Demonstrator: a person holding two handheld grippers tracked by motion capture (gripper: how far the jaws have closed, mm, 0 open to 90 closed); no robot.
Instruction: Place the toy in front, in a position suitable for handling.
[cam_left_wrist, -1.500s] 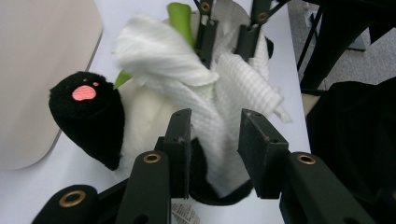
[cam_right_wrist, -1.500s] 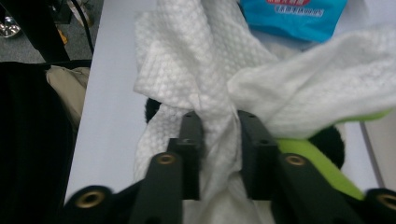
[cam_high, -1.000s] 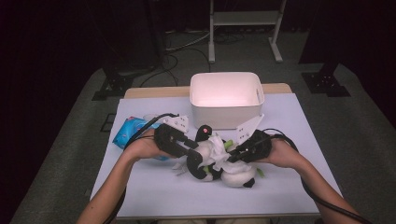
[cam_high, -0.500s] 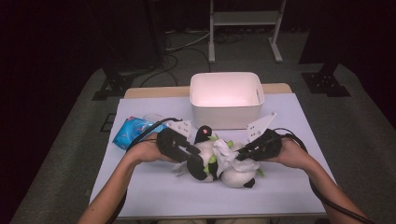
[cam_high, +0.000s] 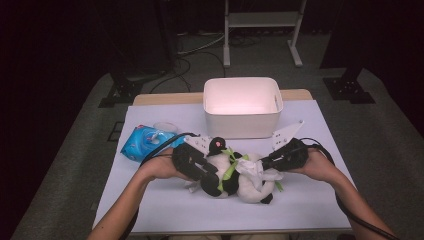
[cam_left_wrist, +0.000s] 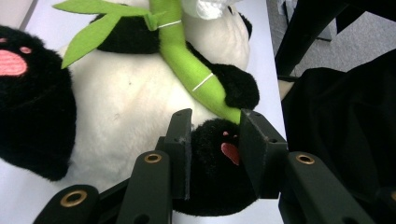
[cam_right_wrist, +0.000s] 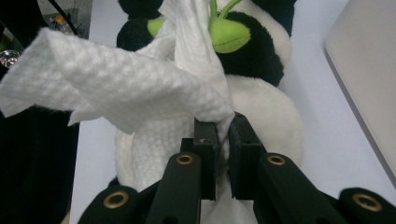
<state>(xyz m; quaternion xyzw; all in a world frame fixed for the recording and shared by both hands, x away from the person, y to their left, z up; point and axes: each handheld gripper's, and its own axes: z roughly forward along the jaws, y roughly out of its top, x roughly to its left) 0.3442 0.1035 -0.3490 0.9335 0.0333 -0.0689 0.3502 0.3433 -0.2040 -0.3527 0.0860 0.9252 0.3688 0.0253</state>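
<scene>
**Panda pinned, tissue pinched**

Our left tool is clenched on the plush panda's black paw; our right tool is clamped on a white tissue draped over its belly; the panda lies at the centre of the frame on the pale desk. We judge it light and squashy, best held by a limb; the tissue is flimsy and could tear. A white bin sits above; a blue packet lies left; the room is dark.

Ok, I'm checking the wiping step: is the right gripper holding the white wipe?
Yes, in the right gripper view the right gripper has its jaws pinched on the white wipe over the panda plush.
</scene>
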